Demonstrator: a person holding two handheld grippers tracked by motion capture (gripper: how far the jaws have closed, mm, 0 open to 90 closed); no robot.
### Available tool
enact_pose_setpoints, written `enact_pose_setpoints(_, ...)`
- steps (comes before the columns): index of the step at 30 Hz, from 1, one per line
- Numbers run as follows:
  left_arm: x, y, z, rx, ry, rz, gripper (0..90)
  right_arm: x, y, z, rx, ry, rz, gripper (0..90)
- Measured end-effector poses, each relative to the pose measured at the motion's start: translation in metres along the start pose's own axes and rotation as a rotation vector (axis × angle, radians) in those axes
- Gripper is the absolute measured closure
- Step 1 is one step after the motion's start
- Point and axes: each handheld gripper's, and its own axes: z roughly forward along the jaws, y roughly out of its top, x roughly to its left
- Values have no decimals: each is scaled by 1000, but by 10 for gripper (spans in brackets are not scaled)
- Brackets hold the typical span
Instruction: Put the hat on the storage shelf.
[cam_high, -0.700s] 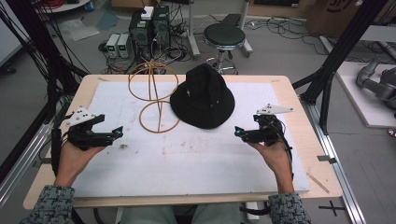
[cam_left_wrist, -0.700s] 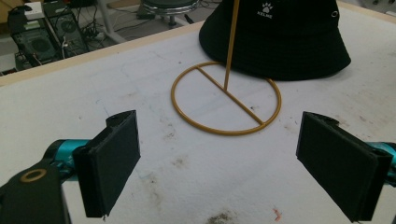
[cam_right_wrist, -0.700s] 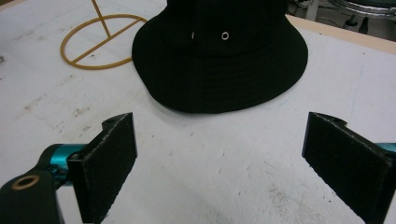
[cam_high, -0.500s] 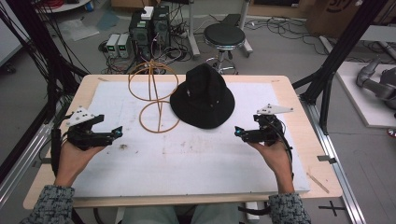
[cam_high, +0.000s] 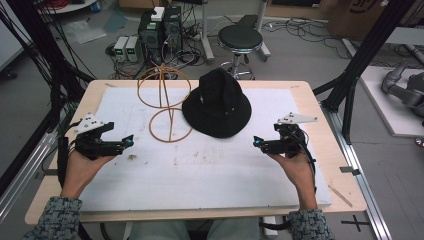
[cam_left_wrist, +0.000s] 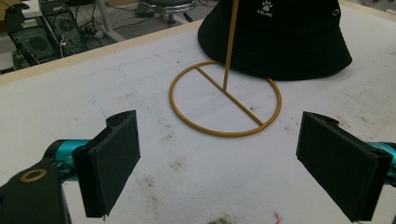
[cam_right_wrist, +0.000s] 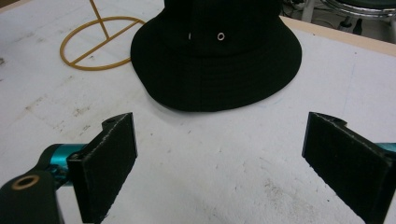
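A black bucket hat (cam_high: 218, 105) lies brim-down at the far middle of the table (cam_high: 310, 100), just beside a gold wire hat stand (cam_high: 167, 102) whose ring base its brim touches. The left gripper (cam_high: 127, 141) and the right gripper (cam_high: 256, 143) rest near the table's two sides, well apart from the hat, each with jaws spread wide and empty and pointing inward. In the gripper views the hat's crown and the stand's upper hoop are cut off.
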Motion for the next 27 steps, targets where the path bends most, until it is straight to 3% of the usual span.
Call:
enact_pose_setpoints(18, -3, -3, 7, 32, -10, 11, 138, 0, 3, 6, -1, -18, 0, 99)
enact_pose_setpoints(24, -2, -2, 6, 22, -9, 2, 139, -3, 25, 21, 0, -1, -13, 99)
enact_pose_setpoints(27, -2, -2, 6, 24, -10, 5, 138, -6, 43, 32, 27, -19, -48, 99)
